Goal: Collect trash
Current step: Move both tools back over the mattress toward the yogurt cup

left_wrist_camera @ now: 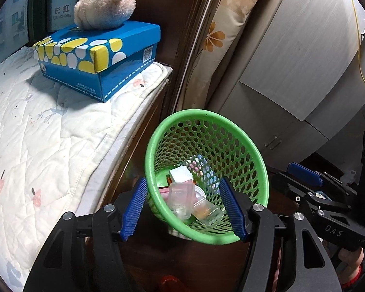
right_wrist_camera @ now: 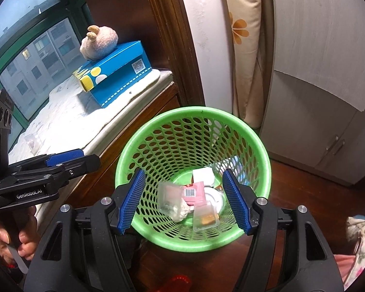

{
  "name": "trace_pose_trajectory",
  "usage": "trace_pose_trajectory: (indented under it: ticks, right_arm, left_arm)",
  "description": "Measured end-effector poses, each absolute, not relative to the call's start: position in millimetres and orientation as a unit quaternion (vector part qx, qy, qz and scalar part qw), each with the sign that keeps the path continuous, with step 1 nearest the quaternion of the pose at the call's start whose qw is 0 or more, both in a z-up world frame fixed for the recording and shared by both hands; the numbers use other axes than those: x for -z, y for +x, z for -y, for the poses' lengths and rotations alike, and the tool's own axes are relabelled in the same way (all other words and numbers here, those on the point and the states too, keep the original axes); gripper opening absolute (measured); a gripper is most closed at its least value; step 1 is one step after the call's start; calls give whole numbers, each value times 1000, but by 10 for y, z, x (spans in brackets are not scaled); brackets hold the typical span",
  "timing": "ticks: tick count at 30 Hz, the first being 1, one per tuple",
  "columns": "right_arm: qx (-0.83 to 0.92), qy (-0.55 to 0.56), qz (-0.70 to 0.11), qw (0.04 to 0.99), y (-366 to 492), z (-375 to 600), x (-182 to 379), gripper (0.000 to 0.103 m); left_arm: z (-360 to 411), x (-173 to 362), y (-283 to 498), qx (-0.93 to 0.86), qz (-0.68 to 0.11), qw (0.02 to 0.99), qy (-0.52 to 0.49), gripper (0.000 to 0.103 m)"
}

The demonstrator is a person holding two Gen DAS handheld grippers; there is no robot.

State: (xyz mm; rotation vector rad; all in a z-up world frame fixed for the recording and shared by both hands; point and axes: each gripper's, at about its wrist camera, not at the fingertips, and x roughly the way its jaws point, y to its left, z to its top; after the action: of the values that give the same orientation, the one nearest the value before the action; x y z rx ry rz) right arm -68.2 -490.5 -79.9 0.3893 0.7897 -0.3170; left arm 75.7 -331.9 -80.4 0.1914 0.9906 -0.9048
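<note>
Beside the quilted window seat (right_wrist_camera: 68, 124), both grippers (left_wrist_camera: 182, 209) (right_wrist_camera: 185, 199) hang wide, empty – next search the quilt, return above the green perforated plastic basket (right_wrist_camera: 158, 241).

Left tongs (left_wrist_camera: 182, 209) agape, empty, right tongs (right_wrist_camera: 183, 200) likewise

Glossy green plastic basket (right_wrist_camera: 194, 239) w/ clear plastic tubs (right_wrist_camera: 169, 200); quilted cloth pad (left_wrist_camera: 36, 126); dark polished wood floor (right_wrist_camera: 304, 189).

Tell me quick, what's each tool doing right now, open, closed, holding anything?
Left tool: open, holding nothing, poised over the green basket.
Right tool: open, holding nothing, also above the basket.
</note>
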Motion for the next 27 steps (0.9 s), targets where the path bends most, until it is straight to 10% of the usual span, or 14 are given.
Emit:
trace_pose_trajectory:
  ticks: [27]
  right_arm:
    - [29,142,-389,910,155,3841,643,76]
  left_arm:
    - [1171,355,1717,196,-407,892,20,83]
